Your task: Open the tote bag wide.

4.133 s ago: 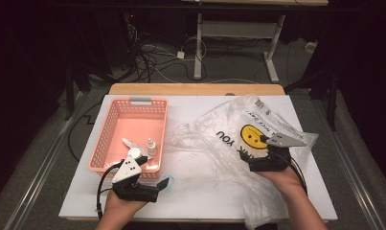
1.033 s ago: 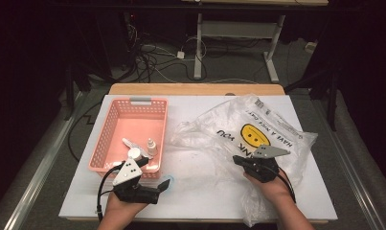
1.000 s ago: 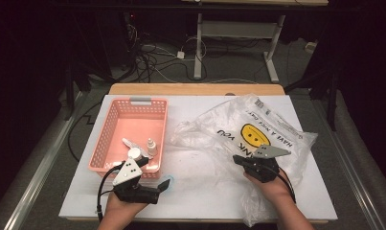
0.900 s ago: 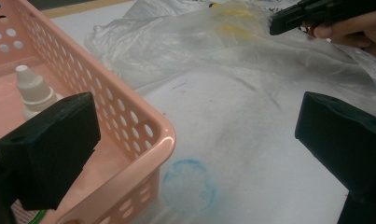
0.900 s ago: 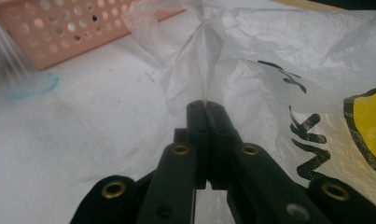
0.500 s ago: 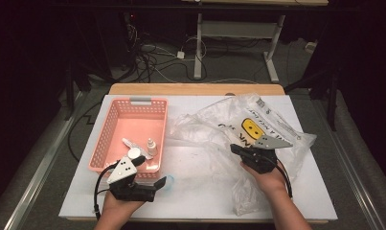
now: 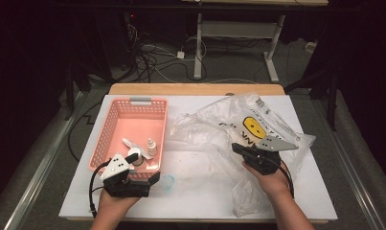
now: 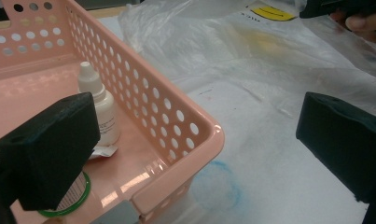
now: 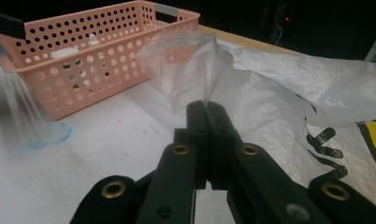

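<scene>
Bag (image 9: 269, 98) film stood pinched in a peak between the right gripper's (image 9: 206, 108) closed fingers, apparently lifted to open it; the rest sprawled over the worktop (image 7: 200, 191). Left gripper (image 8: 195, 140) waited, fingers wide and empty, straddling the basket (image 8: 176, 116) corner.

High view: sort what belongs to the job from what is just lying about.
In the job:
- clear crinkled plastic bag with yellow smiley print
- right gripper, shut on it
- left gripper, open

Lying about:
- pink perforated plastic basket
- small white dropper bottle
</scene>
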{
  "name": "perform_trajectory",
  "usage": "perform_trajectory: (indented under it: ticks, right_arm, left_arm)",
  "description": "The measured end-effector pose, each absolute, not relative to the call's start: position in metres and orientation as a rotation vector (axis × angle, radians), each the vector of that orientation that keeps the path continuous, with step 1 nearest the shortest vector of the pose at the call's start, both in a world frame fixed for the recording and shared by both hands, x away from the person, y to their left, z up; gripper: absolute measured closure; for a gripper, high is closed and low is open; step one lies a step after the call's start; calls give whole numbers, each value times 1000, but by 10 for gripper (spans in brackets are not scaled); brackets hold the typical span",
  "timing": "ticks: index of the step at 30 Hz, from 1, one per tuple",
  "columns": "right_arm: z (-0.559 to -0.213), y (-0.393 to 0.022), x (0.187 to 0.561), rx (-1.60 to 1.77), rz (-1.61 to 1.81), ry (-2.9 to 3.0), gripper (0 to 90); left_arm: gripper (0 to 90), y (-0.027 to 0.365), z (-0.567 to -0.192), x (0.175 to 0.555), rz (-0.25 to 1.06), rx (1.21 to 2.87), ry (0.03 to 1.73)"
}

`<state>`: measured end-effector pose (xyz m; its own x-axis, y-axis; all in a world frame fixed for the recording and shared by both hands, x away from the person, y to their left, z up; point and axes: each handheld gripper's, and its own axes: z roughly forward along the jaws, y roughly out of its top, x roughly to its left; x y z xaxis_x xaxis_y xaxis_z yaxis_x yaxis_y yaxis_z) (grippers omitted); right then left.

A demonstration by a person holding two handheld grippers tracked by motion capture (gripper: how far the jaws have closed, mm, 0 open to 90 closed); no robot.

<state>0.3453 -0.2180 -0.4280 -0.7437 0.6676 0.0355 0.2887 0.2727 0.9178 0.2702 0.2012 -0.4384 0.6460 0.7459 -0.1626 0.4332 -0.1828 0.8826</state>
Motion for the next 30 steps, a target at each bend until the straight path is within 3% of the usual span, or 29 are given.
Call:
perform_trajectory:
  ticks: [30]
  right_arm:
    - [-389, -247, 334, 847, 1569, 1983, 900]
  left_arm:
    - [26, 226, -437, 277, 371, 1784, 1014]
